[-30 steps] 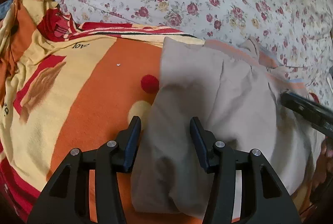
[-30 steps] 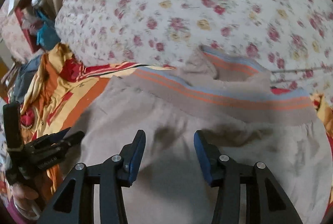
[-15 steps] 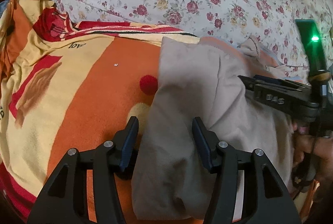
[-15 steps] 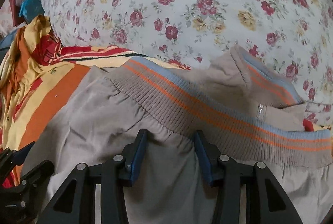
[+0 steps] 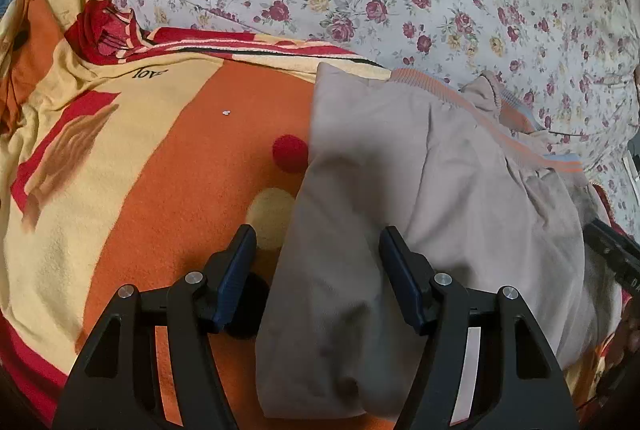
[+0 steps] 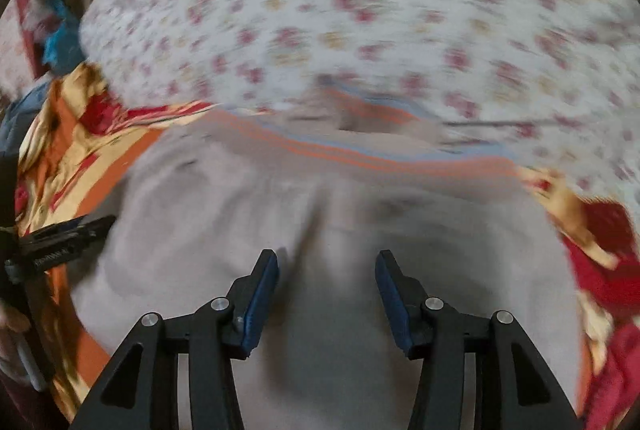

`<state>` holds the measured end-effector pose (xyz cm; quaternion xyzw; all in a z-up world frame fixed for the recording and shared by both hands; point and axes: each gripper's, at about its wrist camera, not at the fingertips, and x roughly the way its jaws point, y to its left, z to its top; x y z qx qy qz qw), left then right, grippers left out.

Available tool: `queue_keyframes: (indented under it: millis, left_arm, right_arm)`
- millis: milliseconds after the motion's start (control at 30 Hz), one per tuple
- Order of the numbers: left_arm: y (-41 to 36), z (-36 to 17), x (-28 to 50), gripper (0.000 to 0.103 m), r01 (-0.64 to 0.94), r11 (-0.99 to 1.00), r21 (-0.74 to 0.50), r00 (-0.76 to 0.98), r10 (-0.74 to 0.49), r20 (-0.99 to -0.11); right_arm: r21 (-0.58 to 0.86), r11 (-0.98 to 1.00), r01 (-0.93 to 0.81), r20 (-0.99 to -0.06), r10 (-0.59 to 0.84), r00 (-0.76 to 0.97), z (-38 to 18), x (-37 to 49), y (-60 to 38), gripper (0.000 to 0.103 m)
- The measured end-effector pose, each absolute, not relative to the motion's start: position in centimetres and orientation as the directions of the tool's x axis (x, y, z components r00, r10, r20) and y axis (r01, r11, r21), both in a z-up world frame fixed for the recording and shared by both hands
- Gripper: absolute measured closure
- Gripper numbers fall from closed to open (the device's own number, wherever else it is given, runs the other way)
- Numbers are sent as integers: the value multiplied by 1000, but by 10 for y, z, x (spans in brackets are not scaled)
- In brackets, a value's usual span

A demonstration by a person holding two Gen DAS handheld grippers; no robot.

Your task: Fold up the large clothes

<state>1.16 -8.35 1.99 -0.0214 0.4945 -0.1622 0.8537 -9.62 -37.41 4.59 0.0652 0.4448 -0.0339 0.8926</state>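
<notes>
Beige garment (image 5: 432, 190) lies folded on the orange blanket (image 5: 168, 166); my left gripper (image 5: 316, 270), jaws just widening, and right gripper (image 6: 326, 286) hover spread, unloaded; pinch its edges evenly.

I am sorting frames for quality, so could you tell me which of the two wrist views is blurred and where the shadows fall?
Left wrist view: sharp, with fisheye bending at the edges; the left gripper shades the beige garment beneath it. Right wrist view: motion-blurred, smearing the floral bedding and striped waistband; only the right gripper stays crisp.
</notes>
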Motion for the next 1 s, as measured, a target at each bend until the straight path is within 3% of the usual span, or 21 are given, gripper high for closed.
queue_keyframes:
  millis: [67,100,167,233,367,433,467,500,533,567,600,767,867,900,967,1000]
  left_arm:
    - [-83,18,12,37,249,945,-212,453,-307,-837]
    - [-82,17,13,36,246,945,-217,451,-309,-837]
    - [-83,17,13,36,245,945,-218,452,-310,-836]
    - [-83,16,13,35,248,946,-211,457,-306,-835]
    - [-85,13,14,34,251,947,-201,464,-300,-833]
    - [-85,13,14,33,251,947,-202,464,-301,-833]
    - [-85,13,13,33,251,947,-203,464,-301,-833]
    - [-86,12,14,32,251,946,-204,464,-302,-833]
    - [-87,12,15,31,250,947,-204,464,-302,-833]
    - [-86,12,14,30,251,947,-203,465,-302,-833]
    - [-87,12,14,29,250,947,-201,466,-300,-832]
    - [-91,11,15,24,260,948,-181,475,-289,-831]
    - [-91,11,15,24,261,948,-182,475,-290,-830]
    - [-91,11,15,24,261,948,-181,475,-290,-831]
    - [-90,11,15,24,263,948,-180,475,-290,-831]
    - [-90,11,15,24,263,948,-181,475,-290,-831]
  right_arm:
    - [70,976,204,-790,-71,610,45,-112,-404,47]
    - [59,970,236,-788,-100,608,44,-116,-415,35]
    - [10,946,323,-776,-196,599,42,-123,-442,24]
    - [-9,912,411,-771,-268,578,37,-127,-469,24]
    - [66,861,505,-816,-245,524,18,-121,-519,24]
    - [210,859,466,-824,-101,558,8,-115,-532,32]
    - [278,858,432,-814,-28,580,7,-112,-535,54]
    - [298,868,397,-804,4,595,9,-108,-532,67]
    - [236,892,385,-807,-40,589,14,-104,-526,74]
    - [154,915,372,-804,-103,585,18,-100,-520,89]
    - [93,927,363,-798,-149,584,21,-97,-517,91]
    - [66,898,436,-835,-190,517,-9,-83,-536,92]
    - [55,896,441,-816,-215,537,3,-90,-530,88]
    - [56,893,446,-810,-220,543,12,-94,-527,73]
    - [52,885,463,-799,-241,551,30,-103,-520,54]
    - [67,890,451,-773,-239,587,44,-112,-512,54]
